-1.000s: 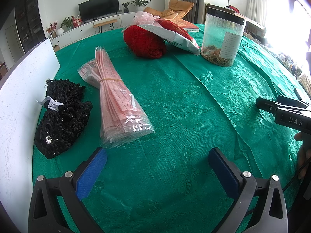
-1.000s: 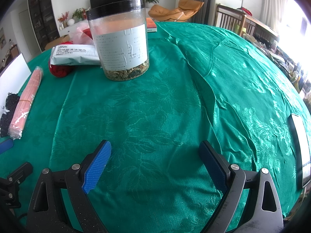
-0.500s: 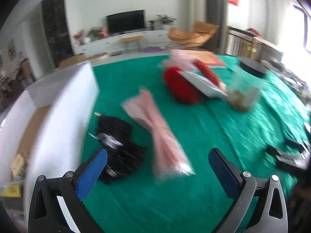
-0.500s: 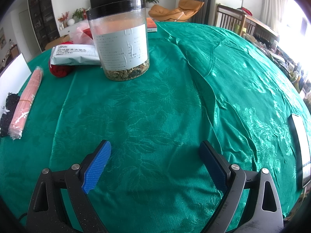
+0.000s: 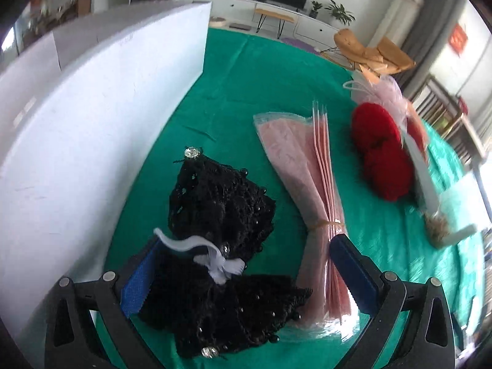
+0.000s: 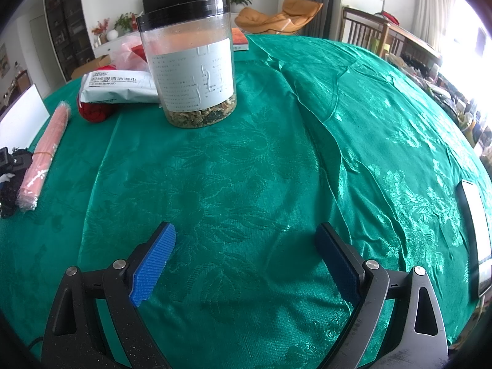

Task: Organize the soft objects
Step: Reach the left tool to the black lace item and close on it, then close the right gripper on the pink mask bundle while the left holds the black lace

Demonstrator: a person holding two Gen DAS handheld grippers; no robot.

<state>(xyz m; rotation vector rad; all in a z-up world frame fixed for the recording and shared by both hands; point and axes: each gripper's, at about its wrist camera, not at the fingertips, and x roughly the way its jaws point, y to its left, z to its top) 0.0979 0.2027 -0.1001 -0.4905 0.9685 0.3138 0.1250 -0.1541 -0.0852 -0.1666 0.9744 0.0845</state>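
Moved: left gripper [image 5: 246, 273] has swung from bare cloth to the black lace piece [image 5: 221, 230] beside the white box [image 5: 92, 123].
Left fingers: spread wide, straddling the lace; right finger overlaps the pink packet [image 5: 313, 184].
Right gripper [image 6: 246, 258]: unmoved, fingers wide apart over the green tablecloth [image 6: 276, 153], holding nothing.
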